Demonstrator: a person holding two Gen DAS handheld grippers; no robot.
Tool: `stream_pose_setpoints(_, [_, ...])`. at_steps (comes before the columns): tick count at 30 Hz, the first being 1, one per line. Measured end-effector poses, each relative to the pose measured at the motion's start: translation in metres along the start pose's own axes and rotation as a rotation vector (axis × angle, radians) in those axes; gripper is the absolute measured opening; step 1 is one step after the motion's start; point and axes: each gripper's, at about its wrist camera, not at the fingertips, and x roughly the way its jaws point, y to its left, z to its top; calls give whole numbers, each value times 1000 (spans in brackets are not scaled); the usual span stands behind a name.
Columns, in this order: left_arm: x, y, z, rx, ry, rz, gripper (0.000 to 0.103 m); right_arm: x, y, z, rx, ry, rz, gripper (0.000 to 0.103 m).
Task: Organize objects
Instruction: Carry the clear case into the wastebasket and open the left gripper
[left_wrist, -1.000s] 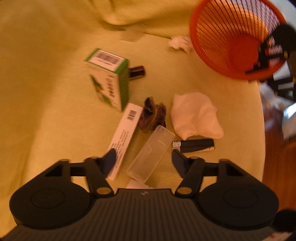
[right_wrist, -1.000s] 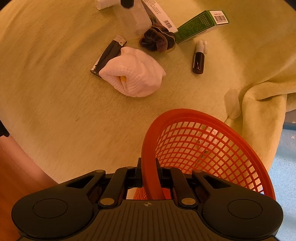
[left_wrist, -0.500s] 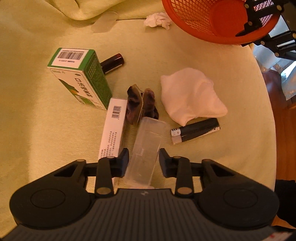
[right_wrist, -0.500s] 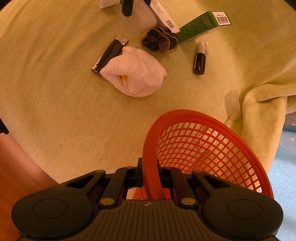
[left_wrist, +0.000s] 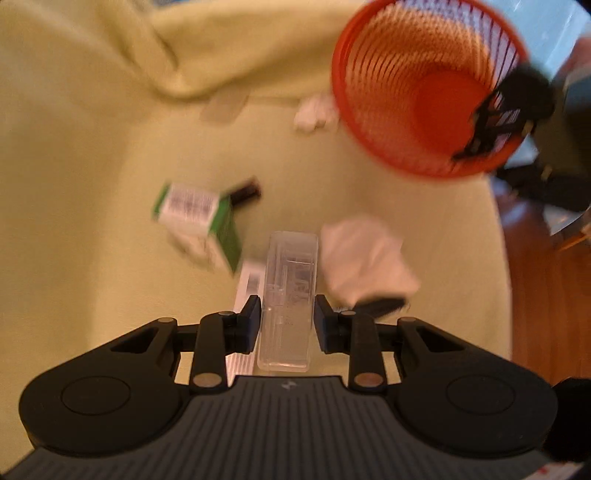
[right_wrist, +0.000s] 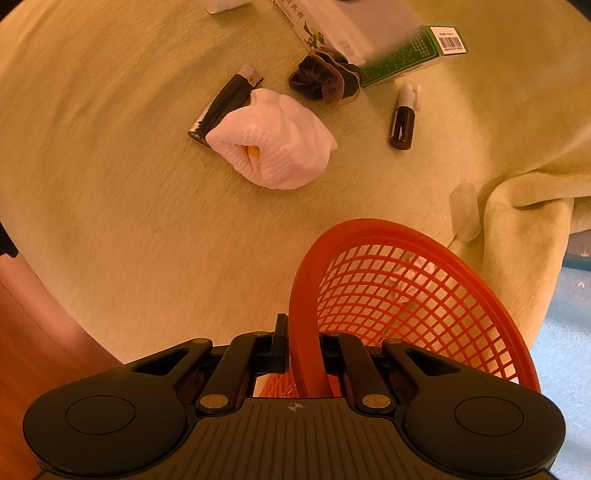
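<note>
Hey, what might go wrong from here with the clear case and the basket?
1. The left gripper pinches the smooth clear case only near its lower half, so it might swivel or slip out on the way over.
2. The right gripper holds the orange basket by its rim alone and tilted; a case dropped in could slide back out.
3. The left view is motion-blurred, so the drop could miss.

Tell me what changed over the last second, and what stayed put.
The left gripper closed on the clear plastic case and lifted it off the cloth toward the orange basket. The right gripper stays clamped on the basket's rim. The sock, lighter and bottle haven't moved.
</note>
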Motion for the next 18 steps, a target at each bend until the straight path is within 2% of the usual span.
stream_pose_setpoints(5, [-11, -6, 54, 64, -66, -66, 26, 0, 1, -1, 5, -5, 0, 3])
stream_pose_setpoints(10, [-3, -26, 102, 160, -106, -128, 26, -1, 1, -2, 23, -12, 2, 3])
stream_pose_setpoints(17, [17, -49, 140, 217, -120, -235, 26, -3, 1, -3, 55, -25, 4, 2])
stream_pose_setpoints(18, [19, -52, 141, 227, -135, -249, 30, -4, 1, -3, 60, -26, 5, 2])
